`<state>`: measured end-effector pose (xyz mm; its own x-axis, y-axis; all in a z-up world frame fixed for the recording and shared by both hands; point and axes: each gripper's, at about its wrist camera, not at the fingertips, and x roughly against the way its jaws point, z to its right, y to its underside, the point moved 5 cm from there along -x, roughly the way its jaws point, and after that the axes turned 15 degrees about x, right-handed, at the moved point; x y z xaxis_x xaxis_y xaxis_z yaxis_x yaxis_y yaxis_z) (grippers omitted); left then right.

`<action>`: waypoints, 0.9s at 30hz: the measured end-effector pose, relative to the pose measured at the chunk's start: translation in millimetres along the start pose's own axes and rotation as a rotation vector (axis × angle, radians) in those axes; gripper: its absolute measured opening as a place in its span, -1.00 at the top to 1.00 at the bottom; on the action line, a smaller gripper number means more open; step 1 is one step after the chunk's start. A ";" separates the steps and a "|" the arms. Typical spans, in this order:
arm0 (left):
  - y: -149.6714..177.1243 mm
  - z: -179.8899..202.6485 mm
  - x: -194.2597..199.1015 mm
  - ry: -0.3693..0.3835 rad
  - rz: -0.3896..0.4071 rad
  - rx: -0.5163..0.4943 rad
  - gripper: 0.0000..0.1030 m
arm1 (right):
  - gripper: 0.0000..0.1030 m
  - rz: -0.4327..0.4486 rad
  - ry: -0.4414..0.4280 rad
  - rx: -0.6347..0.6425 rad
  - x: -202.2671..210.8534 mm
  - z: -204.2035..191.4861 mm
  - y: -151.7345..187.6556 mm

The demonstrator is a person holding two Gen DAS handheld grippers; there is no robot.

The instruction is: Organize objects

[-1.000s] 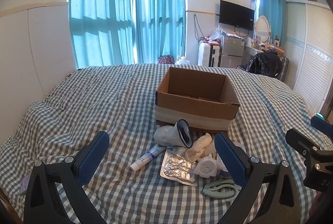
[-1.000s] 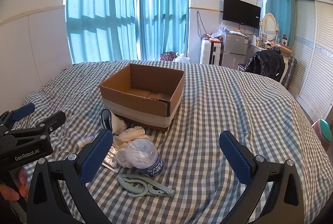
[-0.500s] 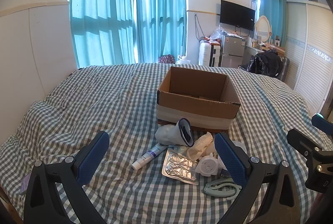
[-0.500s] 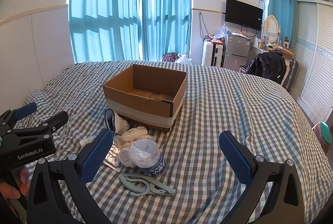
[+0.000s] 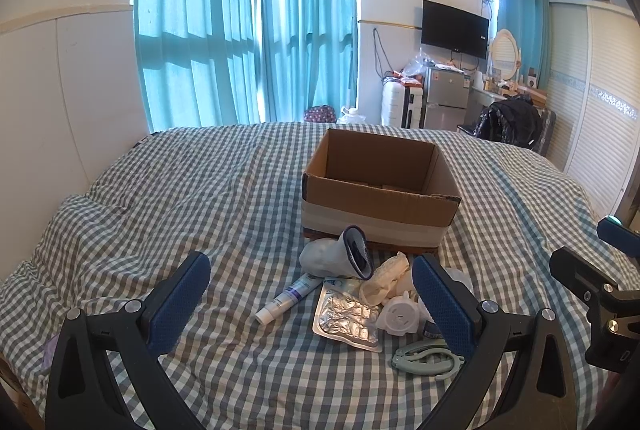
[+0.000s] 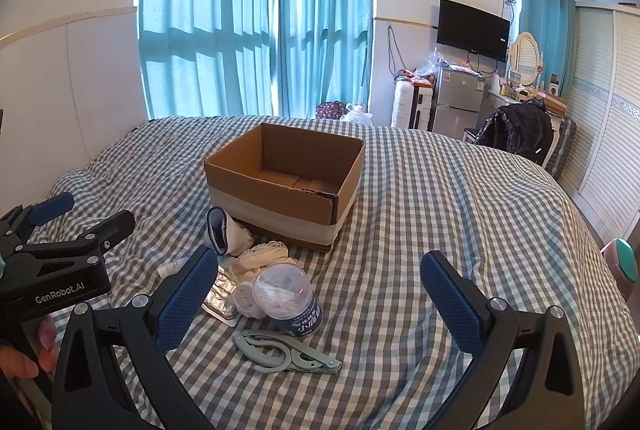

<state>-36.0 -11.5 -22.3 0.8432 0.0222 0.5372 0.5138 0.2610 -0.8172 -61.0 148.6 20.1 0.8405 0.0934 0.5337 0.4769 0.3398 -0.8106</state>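
Tongs spread wide; box rim unobstructed.

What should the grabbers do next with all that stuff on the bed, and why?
Probably lower the right gripper onto the bottle lying nearest it. Both grippers are open and hold nothing, the box looks empty, and the bottle, scissors, tube and sock all lie on the bed in front of the box.

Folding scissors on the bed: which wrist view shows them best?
Right wrist view: the folding scissors lie fully visible between the open fingers. In the left wrist view the scissors are partly hidden behind the left gripper's finger.
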 end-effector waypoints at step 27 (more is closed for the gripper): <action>34.7 -19.0 -46.6 -0.062 -0.132 -0.006 -1.00 | -0.93 -0.122 -0.054 0.018 -44.3 -4.9 28.3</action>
<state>-54.5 -21.9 -79.7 0.7569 0.0479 0.6517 0.6205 0.2600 -0.7398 -83.5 149.5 -27.7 0.7613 0.1009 0.6405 0.5695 0.3679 -0.7350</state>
